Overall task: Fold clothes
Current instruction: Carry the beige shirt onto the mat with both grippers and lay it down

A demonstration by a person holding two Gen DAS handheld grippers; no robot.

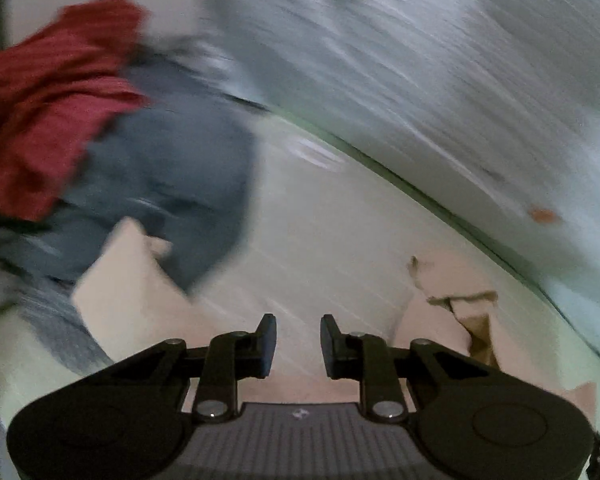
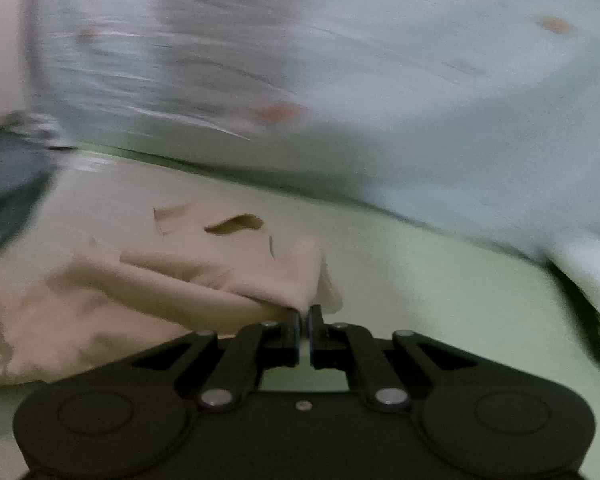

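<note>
A beige garment (image 2: 220,280) lies bunched on the pale green sheet (image 2: 420,280). My right gripper (image 2: 304,320) is shut on one of its folded corners, and the cloth trails off to the left. In the left wrist view the same beige garment (image 1: 440,300) shows on both sides of my left gripper (image 1: 298,344). Its fingers stand a little apart, with pale beige cloth filling the gap between them. Both views are smeared by motion.
A red cloth (image 1: 48,100) lies on a blue-grey garment (image 1: 172,168) at the left of the sheet (image 1: 320,220). A pale bluish fabric with orange spots (image 1: 420,60) runs along the far side, also seen as pale spotted fabric (image 2: 340,60).
</note>
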